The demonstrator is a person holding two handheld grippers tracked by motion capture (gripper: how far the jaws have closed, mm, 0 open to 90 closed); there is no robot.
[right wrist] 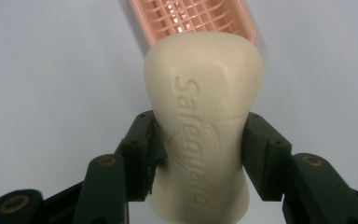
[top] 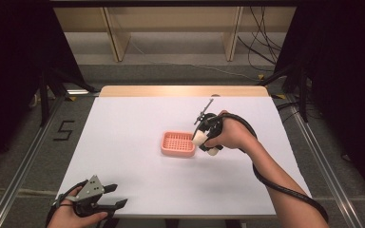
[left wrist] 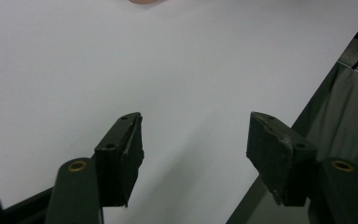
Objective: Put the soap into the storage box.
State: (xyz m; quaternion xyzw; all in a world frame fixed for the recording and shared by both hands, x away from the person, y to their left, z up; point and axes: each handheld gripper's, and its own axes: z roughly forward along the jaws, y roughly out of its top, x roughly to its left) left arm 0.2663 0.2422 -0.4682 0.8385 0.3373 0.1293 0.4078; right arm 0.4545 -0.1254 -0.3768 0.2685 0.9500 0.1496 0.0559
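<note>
A cream bar of soap with raised lettering is clamped between the jaws of my right gripper, which is shut on it. In the high view that right gripper holds the soap just at the right edge of a pink slatted soap dish lying mid-table. The dish lies just beyond the soap's far end. My left gripper rests at the table's near left corner, open, its jaws wide apart over bare white surface.
The white tabletop has a wooden strip along its far edge. A black cable trails along the right forearm. Dark floor and metal rails flank the table; the table's near edge runs close to the left gripper.
</note>
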